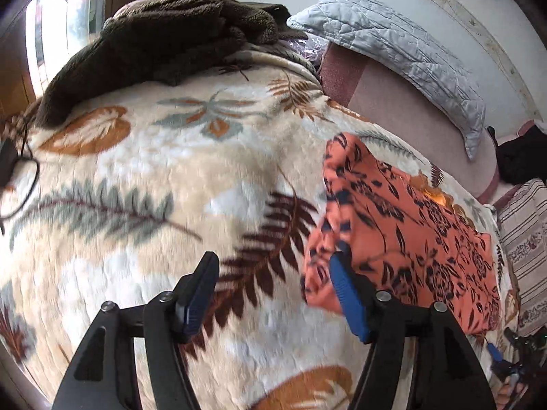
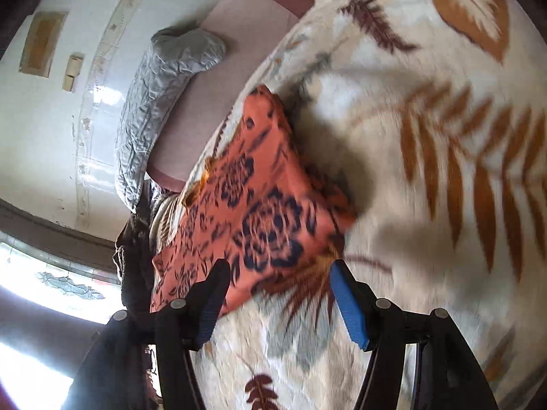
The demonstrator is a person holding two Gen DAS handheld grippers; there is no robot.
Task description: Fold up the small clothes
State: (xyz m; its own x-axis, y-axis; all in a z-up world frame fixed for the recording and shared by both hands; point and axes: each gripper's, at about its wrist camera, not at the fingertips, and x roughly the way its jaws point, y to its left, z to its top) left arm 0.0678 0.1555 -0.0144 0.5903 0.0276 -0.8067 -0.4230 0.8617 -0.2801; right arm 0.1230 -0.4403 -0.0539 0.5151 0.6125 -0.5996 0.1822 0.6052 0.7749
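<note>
An orange garment with a dark floral print (image 1: pixel 403 225) lies folded on a cream leaf-patterned blanket (image 1: pixel 164 171). My left gripper (image 1: pixel 273 266) is open and empty; its right fingertip sits at the garment's near left edge. In the right wrist view the same garment (image 2: pixel 259 205) lies on the blanket (image 2: pixel 427 171). My right gripper (image 2: pixel 278 273) is open and empty, its jaws wide apart over the garment's near corner, the left finger beside the cloth.
A dark brown fleece (image 1: pixel 164 44) lies heaped at the blanket's far end. A grey quilted pillow (image 1: pixel 403 54) rests along the wall on a pink sheet (image 1: pixel 403 112). A striped cloth (image 1: pixel 523 239) lies at the right. A black cable (image 1: pixel 24 184) lies at the left.
</note>
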